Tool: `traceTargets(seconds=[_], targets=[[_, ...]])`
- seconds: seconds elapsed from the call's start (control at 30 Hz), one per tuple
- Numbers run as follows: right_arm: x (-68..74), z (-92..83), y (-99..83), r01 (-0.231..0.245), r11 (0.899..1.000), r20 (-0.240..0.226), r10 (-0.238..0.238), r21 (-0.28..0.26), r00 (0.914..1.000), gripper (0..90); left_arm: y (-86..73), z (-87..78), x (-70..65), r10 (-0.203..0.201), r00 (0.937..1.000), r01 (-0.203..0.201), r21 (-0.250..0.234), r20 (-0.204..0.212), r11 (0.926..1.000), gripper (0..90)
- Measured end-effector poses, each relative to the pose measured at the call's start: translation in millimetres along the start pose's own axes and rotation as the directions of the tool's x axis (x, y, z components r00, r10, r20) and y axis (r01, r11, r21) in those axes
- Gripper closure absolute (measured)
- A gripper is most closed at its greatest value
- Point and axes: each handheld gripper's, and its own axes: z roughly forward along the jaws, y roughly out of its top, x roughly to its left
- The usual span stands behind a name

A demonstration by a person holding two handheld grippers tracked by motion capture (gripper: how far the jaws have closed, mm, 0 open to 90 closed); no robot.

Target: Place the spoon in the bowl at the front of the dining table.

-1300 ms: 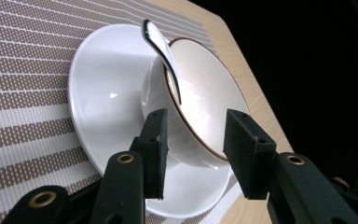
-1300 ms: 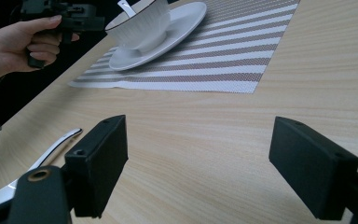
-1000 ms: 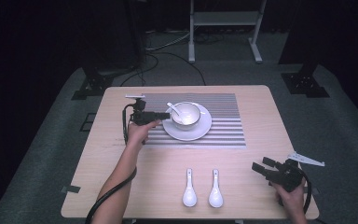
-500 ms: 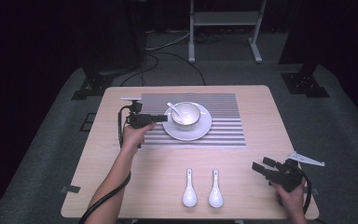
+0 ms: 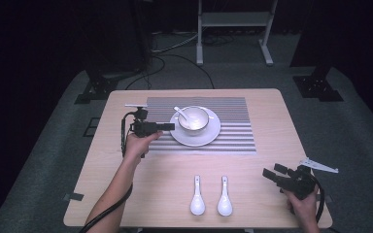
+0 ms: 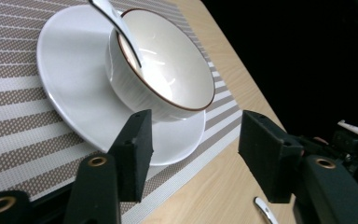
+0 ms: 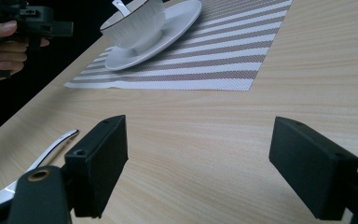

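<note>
On the tabletop [image 5: 267,145] a mat [image 5: 238,131] lies toward the far side, bearing a saucer [image 5: 209,137] with a bowl [image 5: 194,118]; a spoon [image 5: 179,111] rests in it. Two spoons [image 5: 197,196] [image 5: 224,196] lie side by side near the front edge.

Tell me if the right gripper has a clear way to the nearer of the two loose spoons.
Probably yes. The right gripper is open, and bare table lies between it and that spoon, with nothing in the way.
</note>
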Motion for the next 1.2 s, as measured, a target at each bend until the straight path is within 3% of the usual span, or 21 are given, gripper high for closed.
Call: traceTargets(seconds=[0.47, 0.73, 1.1, 1.2], targets=[[0.1, -0.5, -0.2, -0.008, 1.0, 0.013, 0.008, -0.004, 0.9999, 18.4, -12.8, -9.8, -4.1, 0.026, 0.9993, -0.025, 0.022, -0.027, 0.9994, 28.1], [0.3, -0.8, -0.3, -0.004, 1.0, 0.018, 0.004, -0.008, 0.9998, 18.4, -19.5, -11.7, -8.3, 0.043, 0.999, -0.043, 0.037, -0.013, 0.9984, 20.0], [0.8, -1.0, -0.6, -0.006, 1.0, 0.026, 0.006, -0.006, 0.9997, 18.4, -26.6, -13.5, -14.4, 0.084, 0.9964, -0.083, 0.054, -0.01, 0.9951, 17.0], [0.7, -0.9, -0.5, -0.007, 1.0, 0.027, 0.008, -0.006, 0.9996, 18.4, -29.0, -13.7, -15.1, 0.088, 0.9961, -0.088, 0.058, 0.008, 0.9944, 16.9]])
